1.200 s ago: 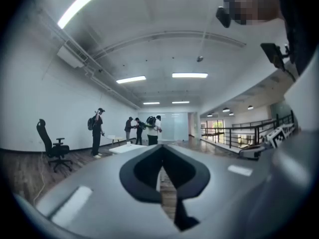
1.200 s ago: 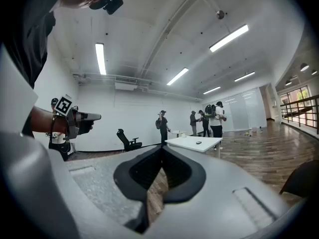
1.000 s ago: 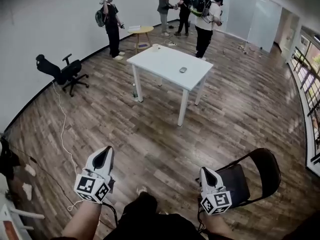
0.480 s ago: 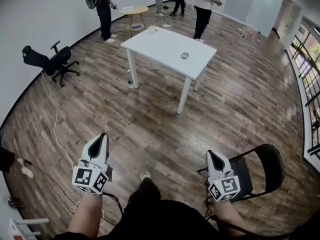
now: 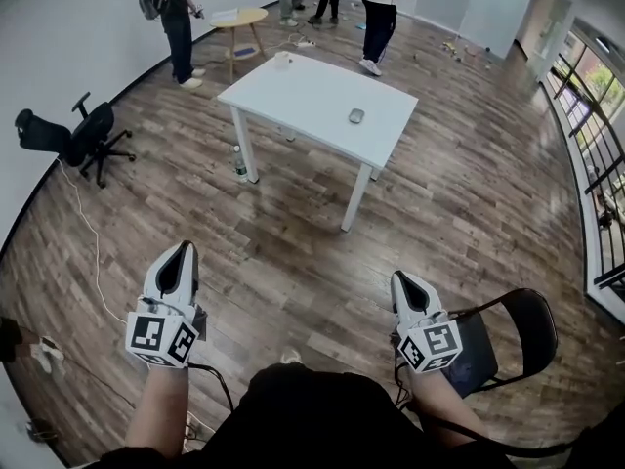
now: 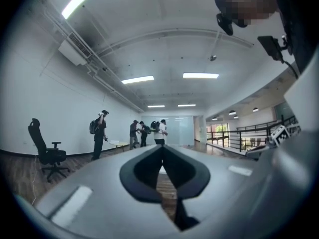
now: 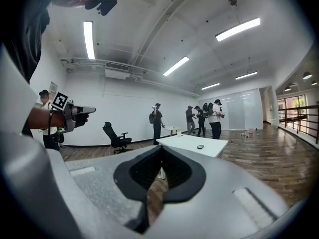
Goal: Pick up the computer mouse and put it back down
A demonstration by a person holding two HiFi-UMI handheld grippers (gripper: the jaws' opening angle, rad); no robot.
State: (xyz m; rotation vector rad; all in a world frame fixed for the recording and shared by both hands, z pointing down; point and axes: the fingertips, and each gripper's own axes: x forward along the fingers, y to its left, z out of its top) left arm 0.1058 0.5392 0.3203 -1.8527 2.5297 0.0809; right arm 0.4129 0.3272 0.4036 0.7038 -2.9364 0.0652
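Far across the wood floor (image 5: 283,252), on the white table (image 5: 293,91), sits the mouse (image 5: 356,115), toward the table's right side, nothing touching it. Near me, my left gripper (image 5: 180,252) and right gripper (image 5: 403,279) both have jaws pressed together, pinching nothing, well apart from the table. Black chair (image 5: 527,330) just right of my right gripper.

The computer mouse (image 5: 356,115) lies on the white table (image 5: 293,91), near its right edge. The left gripper (image 5: 182,252) and right gripper (image 5: 402,279) point toward the table, well apart from it. A black folding chair (image 5: 527,325) stands just beside the right gripper. A bottle (image 5: 238,164) stands beside one table leg.
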